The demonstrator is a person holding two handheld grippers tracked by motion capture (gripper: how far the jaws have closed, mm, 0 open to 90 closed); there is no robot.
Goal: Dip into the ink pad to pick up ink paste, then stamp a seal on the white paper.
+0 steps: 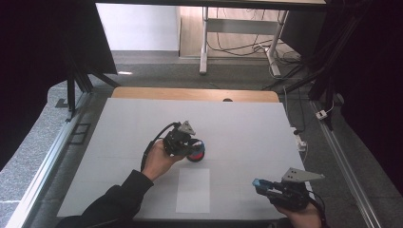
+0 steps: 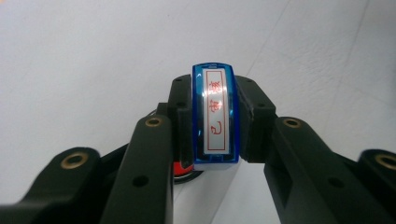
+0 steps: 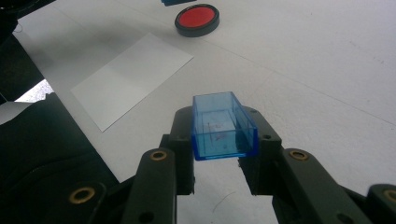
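Observation:
My left gripper (image 2: 215,105) is shut on a blue-framed stamp (image 2: 215,112); its white face with red characters is turned toward the camera. In the high view the left gripper (image 1: 189,144) hangs just above a round red ink pad (image 1: 196,154) in a black case, whose edge peeks out under the jaws (image 2: 184,169). My right gripper (image 3: 224,137) is shut on the clear blue stamp cap (image 3: 223,125), open side up. It rests near the table's front right edge (image 1: 260,185), with the ink pad (image 3: 197,19) far ahead of it.
A white sheet of paper (image 1: 193,190) lies at the front middle of the white table (image 1: 247,128), also seen in the right gripper view as a sheet of paper (image 3: 133,77). A dark sleeve (image 1: 114,202) reaches in from the bottom left. Cables and desk legs stand beyond the far edge.

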